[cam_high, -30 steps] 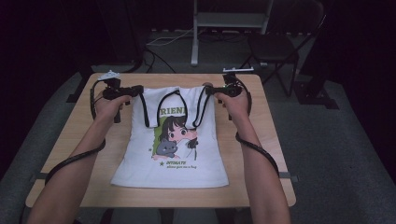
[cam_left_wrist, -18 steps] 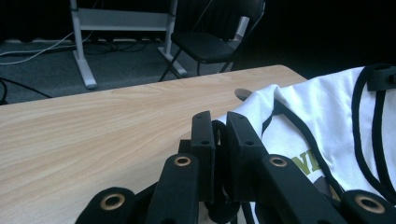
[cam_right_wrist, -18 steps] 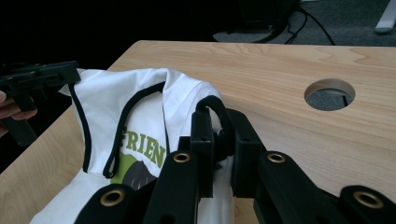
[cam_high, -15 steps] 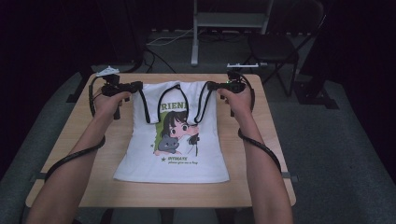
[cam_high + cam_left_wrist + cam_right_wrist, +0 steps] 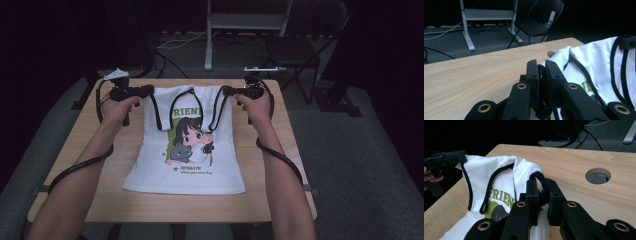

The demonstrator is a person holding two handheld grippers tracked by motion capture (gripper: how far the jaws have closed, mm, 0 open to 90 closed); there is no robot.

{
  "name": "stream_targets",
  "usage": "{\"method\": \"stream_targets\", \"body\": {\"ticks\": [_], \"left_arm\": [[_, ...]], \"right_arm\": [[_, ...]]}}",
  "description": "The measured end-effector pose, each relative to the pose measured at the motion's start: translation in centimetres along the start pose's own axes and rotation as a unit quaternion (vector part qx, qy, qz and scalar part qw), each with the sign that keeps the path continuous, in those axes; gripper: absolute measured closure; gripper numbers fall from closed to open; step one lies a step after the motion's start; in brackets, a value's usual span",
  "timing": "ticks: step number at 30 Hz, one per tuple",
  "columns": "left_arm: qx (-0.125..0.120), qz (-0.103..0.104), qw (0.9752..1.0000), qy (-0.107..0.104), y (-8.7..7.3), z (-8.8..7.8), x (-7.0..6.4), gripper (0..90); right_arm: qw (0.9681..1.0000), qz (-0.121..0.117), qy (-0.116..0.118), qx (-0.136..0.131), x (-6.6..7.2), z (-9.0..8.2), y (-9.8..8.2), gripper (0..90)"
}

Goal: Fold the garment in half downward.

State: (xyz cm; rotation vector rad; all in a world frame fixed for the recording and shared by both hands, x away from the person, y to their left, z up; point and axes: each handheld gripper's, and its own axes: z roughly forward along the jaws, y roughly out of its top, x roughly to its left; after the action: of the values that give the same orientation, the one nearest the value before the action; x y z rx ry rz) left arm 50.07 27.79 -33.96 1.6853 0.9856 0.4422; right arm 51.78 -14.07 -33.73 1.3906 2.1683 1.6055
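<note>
I am keeping the top (image 5: pixel 195 150) lying flat on the counter (image 5: pixel 280 165), print up, hem nearest me, so it stays spread for handling. I am clenching my left gripper (image 5: pixel 542 75) on the black-trimmed left strap and my right gripper (image 5: pixel 541 192) on the right strap, holding the shoulders apart at the far edge. Beyond, a chair (image 5: pixel 295 50) is standing.
</note>
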Motion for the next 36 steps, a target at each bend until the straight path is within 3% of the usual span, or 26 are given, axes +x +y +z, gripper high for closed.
{"method": "stream_targets", "body": {"ticks": [6,15,23,36], "left_arm": [[-0.004,0.007,1.0000,-0.004,0.7,0.0,-0.3,82.1],[-0.010,0.000,0.9999,-0.005,0.7,-0.4,0.0,82.1],[0.003,-0.001,1.0000,-0.007,-0.4,-0.7,0.1,82.1],[0.009,0.011,0.9998,-0.015,-1.5,-1.1,-0.5,82.1]], "right_arm": [[1.0000,-0.002,0.002,-0.006,0.2,-0.2,0.5,83.0],[0.9998,-0.002,0.014,-0.014,0.4,-0.5,0.8,83.0],[0.9998,-0.012,0.016,0.000,0.2,-0.4,-0.2,83.0],[0.9986,-0.027,0.045,0.010,0.3,-0.7,-1.4,82.9]]}}
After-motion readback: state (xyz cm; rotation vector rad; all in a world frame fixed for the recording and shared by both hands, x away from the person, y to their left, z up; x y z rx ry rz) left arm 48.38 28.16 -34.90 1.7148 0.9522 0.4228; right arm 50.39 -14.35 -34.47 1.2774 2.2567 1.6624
